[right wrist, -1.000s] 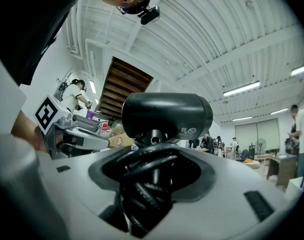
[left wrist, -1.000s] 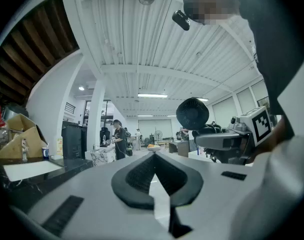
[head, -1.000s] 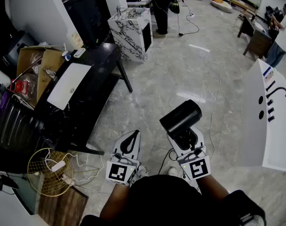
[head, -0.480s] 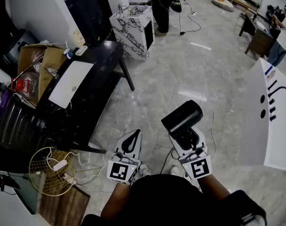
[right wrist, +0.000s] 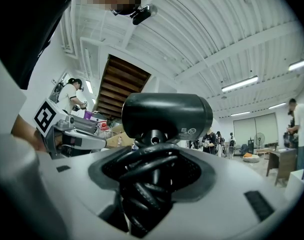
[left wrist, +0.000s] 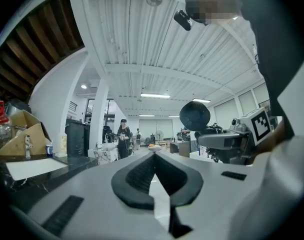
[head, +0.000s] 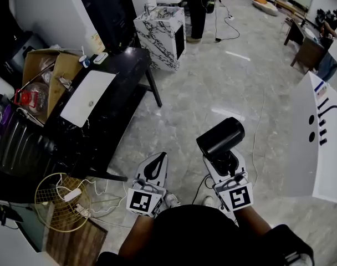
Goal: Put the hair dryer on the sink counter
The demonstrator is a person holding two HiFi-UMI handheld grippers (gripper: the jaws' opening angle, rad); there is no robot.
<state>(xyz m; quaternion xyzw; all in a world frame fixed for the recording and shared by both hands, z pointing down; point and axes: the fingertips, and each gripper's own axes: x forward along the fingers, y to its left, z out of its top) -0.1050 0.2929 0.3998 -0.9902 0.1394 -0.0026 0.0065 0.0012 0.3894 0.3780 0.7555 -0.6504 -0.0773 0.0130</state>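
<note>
A black hair dryer (head: 220, 136) stands upright in my right gripper (head: 222, 160), held low over the grey marble floor. In the right gripper view the dryer's barrel (right wrist: 167, 115) lies crosswise above the jaws, and my right gripper (right wrist: 152, 171) is shut on its handle and coiled black cord. My left gripper (head: 156, 166) hangs beside it at the left, shut and holding nothing (left wrist: 153, 173); the dryer (left wrist: 194, 115) shows to its right there. A marble-patterned sink counter (head: 160, 29) with a tap stands far ahead, up and left.
A black table (head: 121, 73) with a white sheet (head: 86, 97) and a cardboard box (head: 44, 71) fills the left. A yellow fan grille (head: 60, 201) and cables lie on the floor nearby. A white panel (head: 318, 143) stands at the right. People stand in the distance.
The hair dryer and right gripper have drifted a little to the right in the head view. The table and sink counter have slid slightly right and nearer. Both grippers keep their state.
</note>
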